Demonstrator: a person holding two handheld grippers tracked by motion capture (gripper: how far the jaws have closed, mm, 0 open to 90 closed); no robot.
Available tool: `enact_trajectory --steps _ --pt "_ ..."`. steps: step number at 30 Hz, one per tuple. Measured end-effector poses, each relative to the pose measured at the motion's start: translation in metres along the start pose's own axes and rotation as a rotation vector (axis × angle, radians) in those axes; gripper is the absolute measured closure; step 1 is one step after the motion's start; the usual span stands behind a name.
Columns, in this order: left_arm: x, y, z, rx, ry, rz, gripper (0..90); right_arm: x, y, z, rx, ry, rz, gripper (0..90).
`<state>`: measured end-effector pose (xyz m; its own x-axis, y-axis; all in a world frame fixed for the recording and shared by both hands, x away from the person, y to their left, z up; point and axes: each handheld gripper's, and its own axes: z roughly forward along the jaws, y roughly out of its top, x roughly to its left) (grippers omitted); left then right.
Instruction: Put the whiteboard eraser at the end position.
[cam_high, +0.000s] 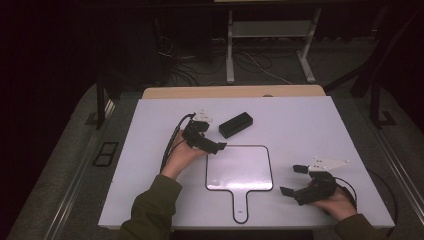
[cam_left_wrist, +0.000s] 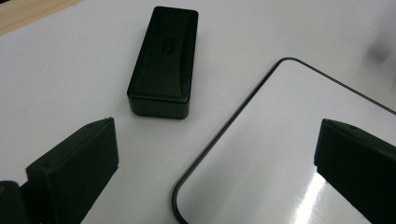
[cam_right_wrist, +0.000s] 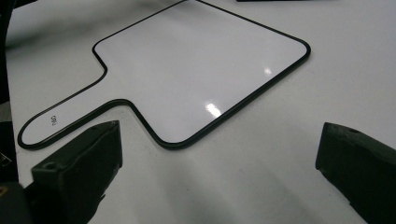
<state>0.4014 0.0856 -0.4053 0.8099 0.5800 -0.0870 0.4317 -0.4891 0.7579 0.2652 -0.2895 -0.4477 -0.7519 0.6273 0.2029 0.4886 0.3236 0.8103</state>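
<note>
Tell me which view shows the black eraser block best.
The left gripper view: the black eraser block lies close ahead, whole, beside the paddle whiteboard. The high view shows it small and far off. The right gripper view catches a dark sliver at its top edge.

The table (cam_high: 310, 120) is mostly bare. A flat paddle board (cam_high: 239, 167) lies at the near middle, its handle toward the person, too low to block a pass over it. The one raised thing is a black block (cam_high: 235, 124), just beyond the board's far left corner, apart from it. The left gripper (cam_high: 212, 145) sits at that corner, jaws wide, with bare table between it and the block. The right gripper (cam_high: 294, 180), jaws wide, has bare table between it and the board's right edge.
</note>
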Motion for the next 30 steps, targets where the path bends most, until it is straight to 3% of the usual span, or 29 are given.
enact_trajectory --steps 13,18,30 --pt "-0.016 -0.028 -0.034 -0.085 0.002 -0.026 0.0 0.000 0.000 -0.002 -0.005 -0.004 -0.003 0.0" --pt "-0.027 -0.038 -0.046 -0.119 0.005 -0.010 0.0 0.000 0.000 -0.003 -0.006 -0.004 -0.007 0.0" --pt "-0.042 -0.066 -0.067 -0.186 0.010 -0.027 0.0 0.001 0.000 -0.003 -0.008 -0.009 -0.001 0.0"
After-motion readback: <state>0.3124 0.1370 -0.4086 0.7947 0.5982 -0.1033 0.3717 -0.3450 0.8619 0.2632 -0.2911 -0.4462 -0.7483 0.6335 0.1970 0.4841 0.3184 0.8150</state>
